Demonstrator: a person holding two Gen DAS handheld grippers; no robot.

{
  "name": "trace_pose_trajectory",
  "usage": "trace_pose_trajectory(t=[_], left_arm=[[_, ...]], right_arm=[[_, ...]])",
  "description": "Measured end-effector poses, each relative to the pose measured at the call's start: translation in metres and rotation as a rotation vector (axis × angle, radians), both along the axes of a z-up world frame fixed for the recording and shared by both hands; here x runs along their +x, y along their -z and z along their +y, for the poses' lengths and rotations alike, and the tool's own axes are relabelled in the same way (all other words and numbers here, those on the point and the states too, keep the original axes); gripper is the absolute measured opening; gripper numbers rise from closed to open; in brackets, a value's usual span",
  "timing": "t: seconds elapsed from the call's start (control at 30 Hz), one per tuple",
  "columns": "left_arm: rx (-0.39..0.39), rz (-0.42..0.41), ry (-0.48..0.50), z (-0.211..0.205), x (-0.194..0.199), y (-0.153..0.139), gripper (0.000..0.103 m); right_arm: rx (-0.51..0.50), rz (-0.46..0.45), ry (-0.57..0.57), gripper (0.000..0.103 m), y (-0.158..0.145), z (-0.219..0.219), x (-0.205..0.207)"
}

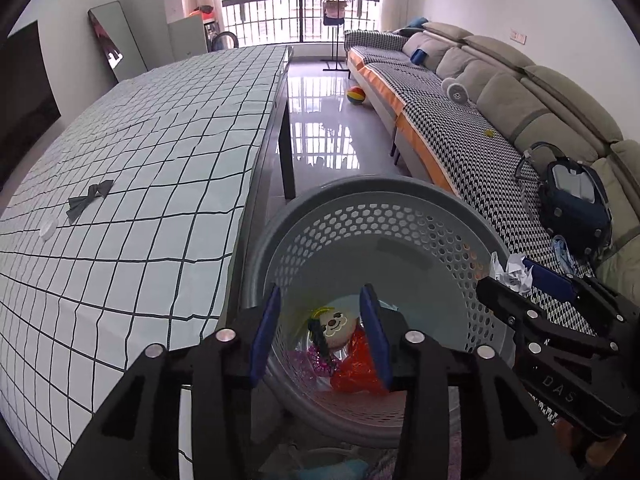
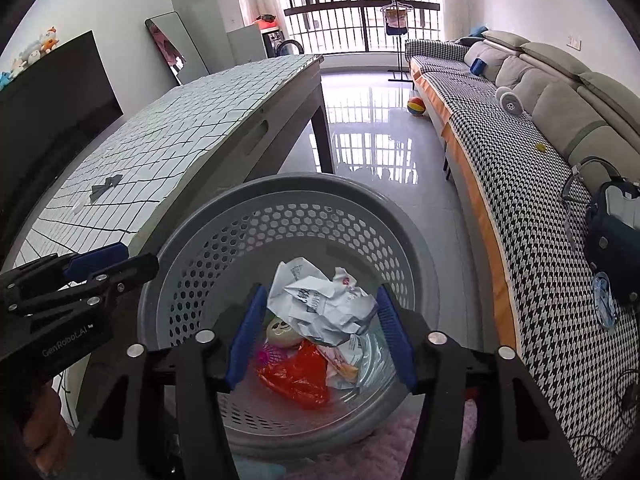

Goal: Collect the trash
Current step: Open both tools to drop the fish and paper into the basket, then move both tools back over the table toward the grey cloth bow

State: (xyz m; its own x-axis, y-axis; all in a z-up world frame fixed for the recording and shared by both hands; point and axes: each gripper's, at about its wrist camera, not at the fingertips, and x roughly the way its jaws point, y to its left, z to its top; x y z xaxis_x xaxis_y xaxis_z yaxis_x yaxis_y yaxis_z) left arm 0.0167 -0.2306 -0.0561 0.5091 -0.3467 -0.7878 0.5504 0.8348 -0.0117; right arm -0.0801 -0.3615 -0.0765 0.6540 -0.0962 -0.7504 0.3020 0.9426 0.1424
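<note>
A grey perforated basket (image 1: 360,188) (image 2: 280,184) stands on the floor beside the table. At its bottom lie an orange-red plastic wrapper (image 1: 352,372) (image 2: 296,376), a round smiley-face item (image 1: 336,326) (image 2: 282,330) and some pink mesh (image 1: 308,360). My left gripper (image 1: 320,296) (image 2: 136,258) hangs open over the basket with nothing between its blue pads. My right gripper (image 2: 320,294) (image 1: 516,276) is over the basket's right side, jaws apart. A crumpled white paper (image 2: 320,304) (image 1: 510,272) sits between its fingers, with a slim gap at the left pad.
The table with a grid-pattern cloth (image 1: 140,160) runs along the left, bearing a dark bow (image 1: 90,196) and a small white cap (image 1: 48,228). A sofa (image 1: 500,92) with a blue bag (image 1: 572,200) lines the right. A colourful ball (image 1: 356,94) lies on the glossy floor.
</note>
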Motion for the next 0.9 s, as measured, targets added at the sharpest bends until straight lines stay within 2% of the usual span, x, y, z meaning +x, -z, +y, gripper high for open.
trace_pose_trajectory(t=[0.03,0.2,0.27,0.43,0.57,0.73,0.9], left_arm=[[-0.005,-0.006,-0.002,0.001,-0.001,-0.001,0.056],[-0.012,-0.011,-0.009,0.005,-0.001,-0.004,0.058],[-0.014,-0.010,-0.015,0.007,-0.001,-0.004,0.062],[-0.021,-0.028,-0.041,0.012,-0.002,-0.007,0.078],[-0.028,-0.030,-0.053,0.015,-0.002,-0.009,0.081],[-0.036,-0.032,-0.060,0.019,-0.004,-0.010,0.093],[-0.043,-0.036,-0.066,0.023,-0.005,-0.013,0.096]], right_arm=[[0.001,-0.004,0.001,0.060,-0.001,0.000,-0.001],[0.004,-0.001,0.012,0.060,-0.001,-0.002,-0.003],[0.008,-0.002,0.014,0.060,-0.001,-0.002,-0.004],[0.016,0.002,0.018,0.060,0.000,-0.001,-0.005],[0.012,0.000,0.021,0.060,-0.001,0.000,-0.006],[0.007,-0.005,0.028,0.061,-0.004,0.000,-0.009],[0.005,-0.007,0.031,0.062,-0.007,0.001,-0.011]])
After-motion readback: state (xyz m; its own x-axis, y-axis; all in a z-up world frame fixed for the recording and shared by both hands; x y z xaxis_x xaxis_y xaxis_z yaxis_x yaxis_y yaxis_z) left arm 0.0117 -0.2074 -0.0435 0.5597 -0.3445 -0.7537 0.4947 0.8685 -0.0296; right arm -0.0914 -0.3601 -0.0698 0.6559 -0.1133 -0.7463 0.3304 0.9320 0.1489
